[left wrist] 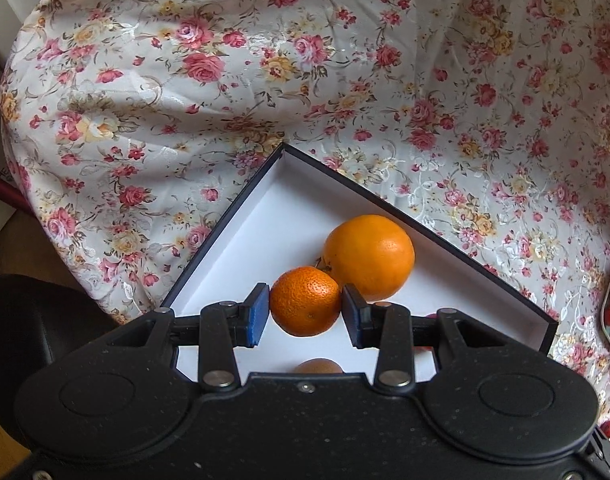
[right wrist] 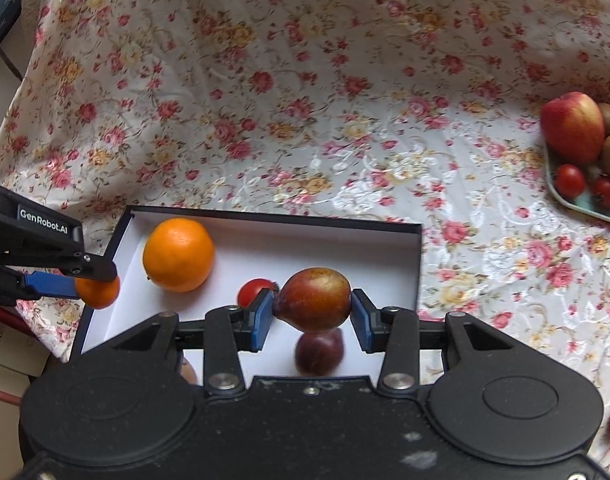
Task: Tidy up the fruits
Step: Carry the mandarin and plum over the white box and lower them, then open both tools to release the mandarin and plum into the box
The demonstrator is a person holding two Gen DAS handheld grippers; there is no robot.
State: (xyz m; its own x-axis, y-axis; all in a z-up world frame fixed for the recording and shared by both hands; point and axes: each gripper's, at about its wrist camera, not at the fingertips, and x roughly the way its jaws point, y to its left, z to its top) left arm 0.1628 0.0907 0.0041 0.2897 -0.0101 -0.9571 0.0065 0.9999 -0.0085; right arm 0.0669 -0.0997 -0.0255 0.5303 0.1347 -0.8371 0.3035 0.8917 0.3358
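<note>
1. Holding fruit over the shallow black-walled box with the white floor (right wrist: pixel 385 248), both grippers look to be mid-delivery: the step in hand is judged to be the placing of two pieces into that box, which sits on the floral tablecloth (right wrist: pixel 305 100)
2. Left gripper (left wrist: pixel 305 307): its blue-padded fingers (left wrist: pixel 257 314) pinch a small dimpled orange mandarin (left wrist: pixel 305 301) from both sides; in the right wrist view the mandarin hangs at the box's left wall, near the corner
3. Right gripper (right wrist: pixel 312 307): its fingers pinch a russet red-brown pear (right wrist: pixel 313 299) across its belly, above the box floor; whether it touches the floor cannot be told
4. Already lying in the box: a large smooth orange (right wrist: pixel 178 255) near the far left corner, a small red tomato (right wrist: pixel 253 291) just behind the pear, and a dark plum-like fruit (right wrist: pixel 319 351) below the pear
5. More fruit waits in a pale green tray (right wrist: pixel 577 200) well apart to the right, including a red apple (right wrist: pixel 571 127)
6. Next move, as a judgement: lower each piece onto bare white floor, the mandarin clear of the large orange, the pear clear of the dark fruit beneath, then spread the fingers only once each piece rests, since round fruit may roll
</note>
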